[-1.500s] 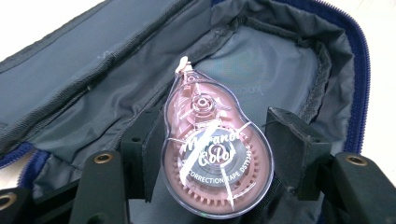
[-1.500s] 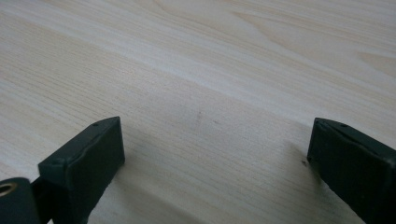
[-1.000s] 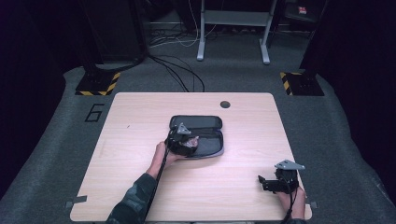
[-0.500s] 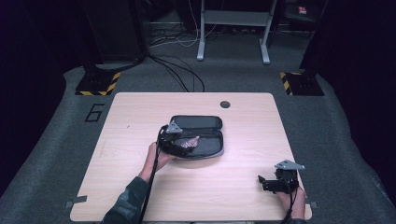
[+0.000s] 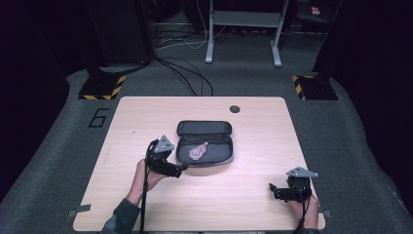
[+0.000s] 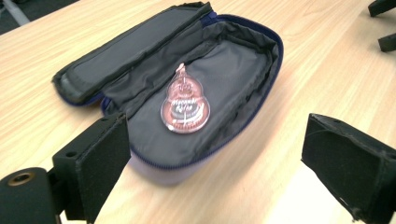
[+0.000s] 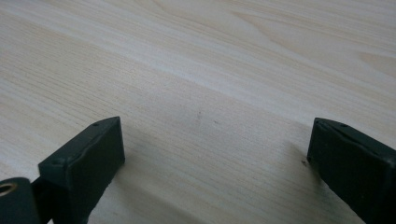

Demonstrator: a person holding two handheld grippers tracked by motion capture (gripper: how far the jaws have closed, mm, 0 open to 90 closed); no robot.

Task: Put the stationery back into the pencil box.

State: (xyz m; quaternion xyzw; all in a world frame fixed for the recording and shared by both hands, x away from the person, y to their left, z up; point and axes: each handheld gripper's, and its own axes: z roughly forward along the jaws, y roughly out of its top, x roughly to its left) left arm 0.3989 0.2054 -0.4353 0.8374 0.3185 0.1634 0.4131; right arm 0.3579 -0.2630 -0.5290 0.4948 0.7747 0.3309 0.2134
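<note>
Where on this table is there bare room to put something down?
Bare wood lies between the open pouch and the right gripper, and along the table behind the pouch. It is crowded where the left gripper sits beside the pouch.

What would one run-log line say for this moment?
left gripper: jaws just opened, empty, beside case | pink tag: lying inside open case | right gripper: open, empty, over table

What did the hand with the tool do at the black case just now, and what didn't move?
The left tool was over the open case; its jaws have just been opening and it pulled back toward the person, empty. The pink gourd-shaped tag now lies let go inside the case. The case, the table and the right tool, open near the table's edge, stayed as they were.
</note>
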